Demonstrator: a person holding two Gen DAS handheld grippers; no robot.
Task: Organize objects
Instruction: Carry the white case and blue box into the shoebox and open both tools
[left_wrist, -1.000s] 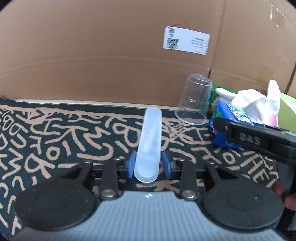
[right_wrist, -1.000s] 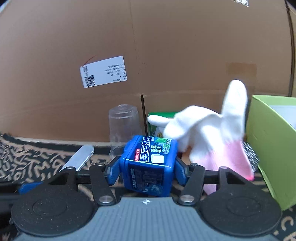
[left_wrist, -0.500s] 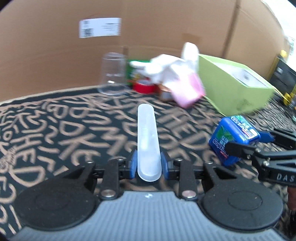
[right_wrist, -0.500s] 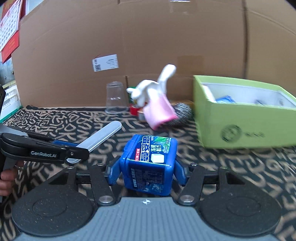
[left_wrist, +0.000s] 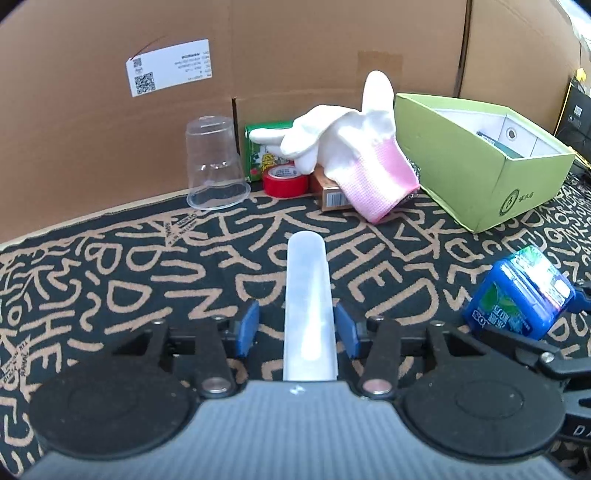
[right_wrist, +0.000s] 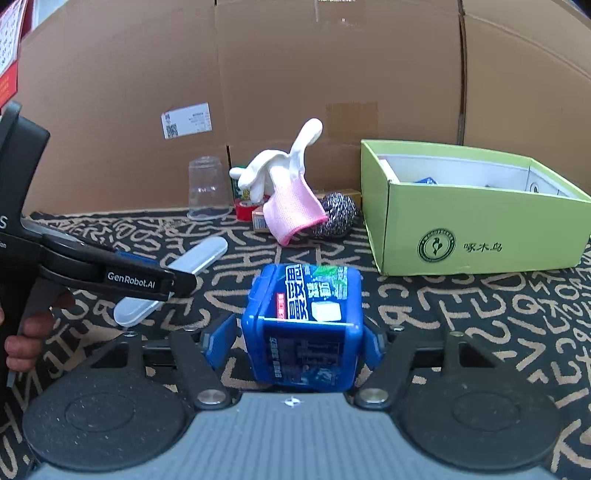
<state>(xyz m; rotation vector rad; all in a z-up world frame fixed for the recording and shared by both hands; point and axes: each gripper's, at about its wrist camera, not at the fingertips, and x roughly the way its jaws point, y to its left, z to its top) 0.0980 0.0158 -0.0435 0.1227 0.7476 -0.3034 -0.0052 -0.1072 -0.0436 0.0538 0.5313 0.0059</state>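
Note:
A white translucent tube-shaped case (left_wrist: 309, 314) lies between the fingers of my left gripper (left_wrist: 295, 326), whose blue pads stand apart from its sides. It also shows in the right wrist view (right_wrist: 173, 280), resting on the patterned mat. A blue gum box (right_wrist: 303, 325) sits between the fingers of my right gripper (right_wrist: 301, 341), with small gaps at both pads. The box also shows at the right of the left wrist view (left_wrist: 517, 295). A green cardboard box (right_wrist: 476, 236) stands open at the right.
At the back by the cardboard wall stand an upturned clear cup (left_wrist: 214, 166), a green packet (left_wrist: 264, 147), a red tape roll (left_wrist: 284, 181), a small brown box (left_wrist: 330, 192), a white-and-pink glove (left_wrist: 354, 155) and a steel scourer (right_wrist: 334, 219).
Both grippers have pulled back from the clutter and lowered to the mat. Both sets of fingers have opened off the white case and the blue box.

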